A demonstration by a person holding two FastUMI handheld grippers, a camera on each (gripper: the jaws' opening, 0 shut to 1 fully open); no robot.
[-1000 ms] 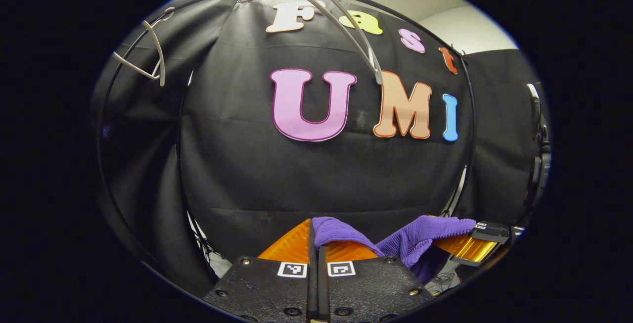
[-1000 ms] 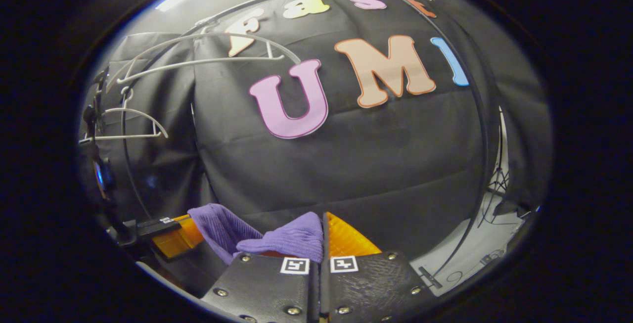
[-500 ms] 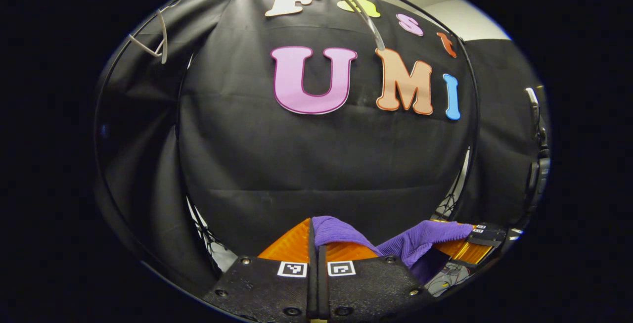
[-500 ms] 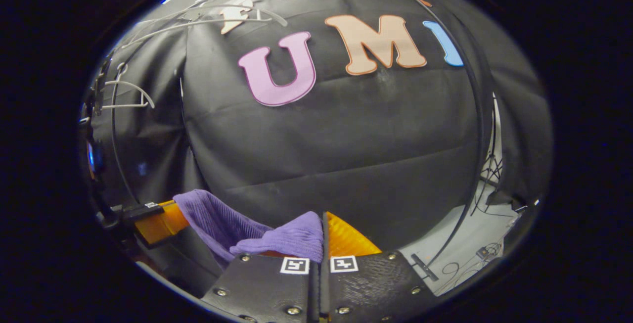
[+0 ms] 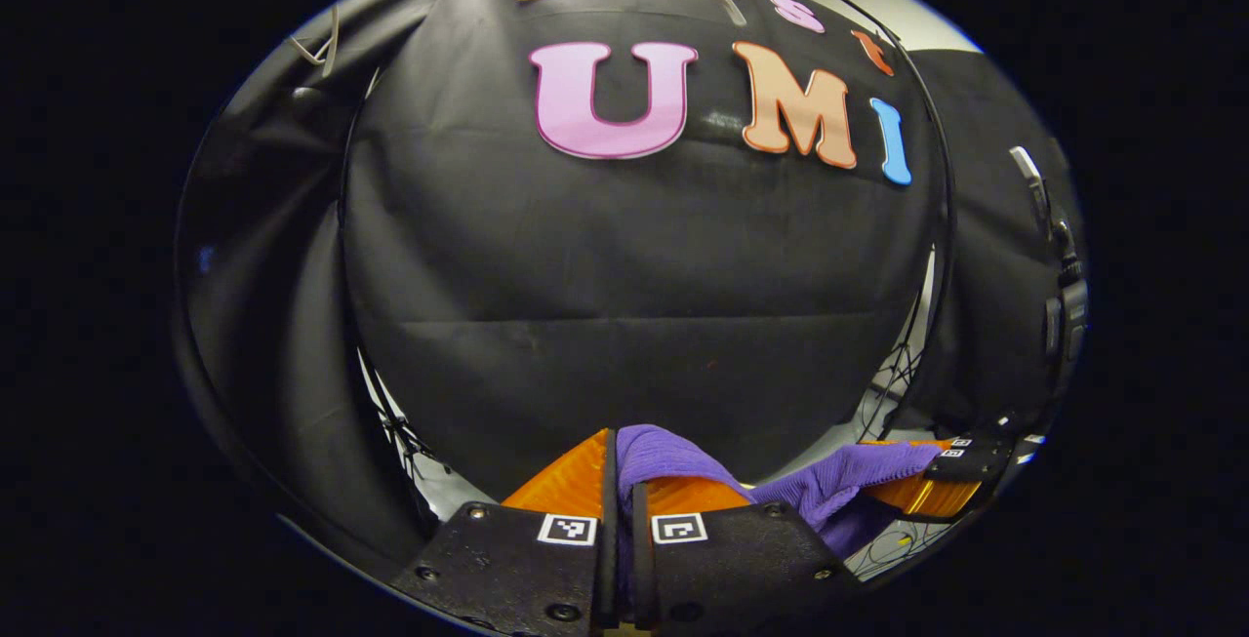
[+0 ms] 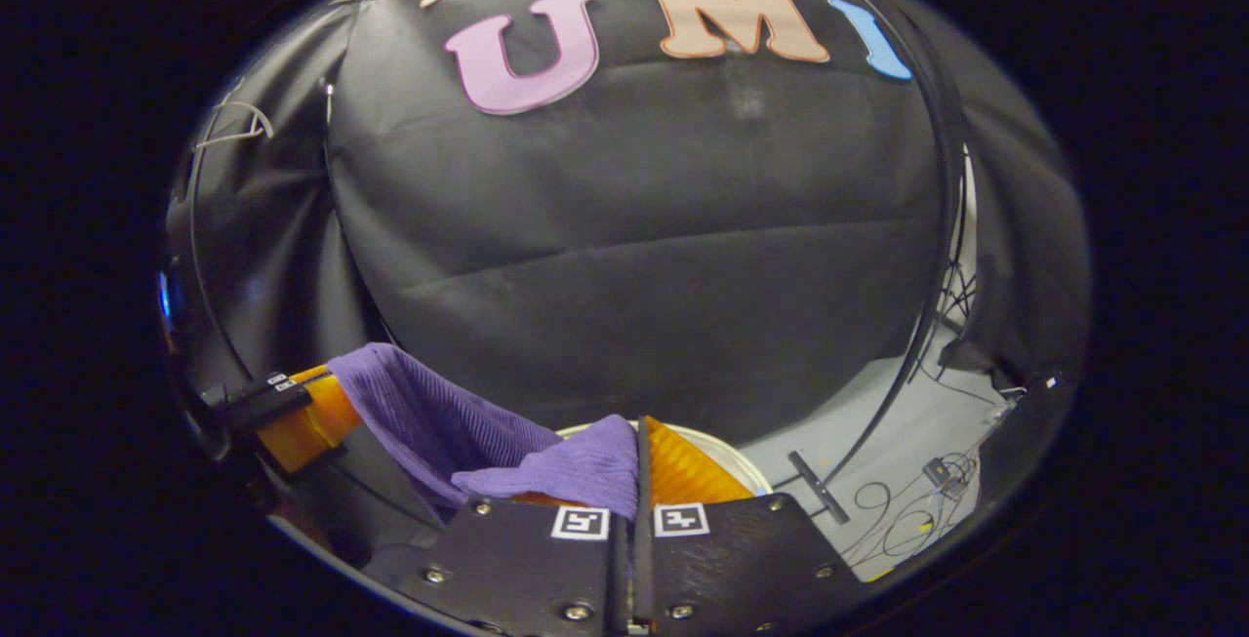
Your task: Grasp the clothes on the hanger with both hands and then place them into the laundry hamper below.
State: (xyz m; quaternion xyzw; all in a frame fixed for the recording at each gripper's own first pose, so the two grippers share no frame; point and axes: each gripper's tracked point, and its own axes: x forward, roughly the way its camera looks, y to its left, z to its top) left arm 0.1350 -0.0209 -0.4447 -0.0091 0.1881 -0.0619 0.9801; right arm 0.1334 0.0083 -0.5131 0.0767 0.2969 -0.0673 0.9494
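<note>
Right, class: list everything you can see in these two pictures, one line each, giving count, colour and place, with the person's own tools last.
Cloth: one, purple, slung between both grippers.
Hamper: one, white rim, behind the right gripper's fingers.
Hangers: pale grey, two visible, high up at the left gripper view's top edge.
Cables: dark, on the grey floor, lower right of the right gripper view.
Left hand-held gripper: black with orange fingers, shut on cloth.
Right hand-held gripper: same colours, shut on cloth.

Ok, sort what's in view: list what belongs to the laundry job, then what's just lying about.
Belongs to the job:
- purple garment, stretched between both claws
- left claw, shut on it
- right claw, shut on it
- white hamper rim, just beyond the right claw
- bare hangers

Lying about:
- cables on the floor
</note>
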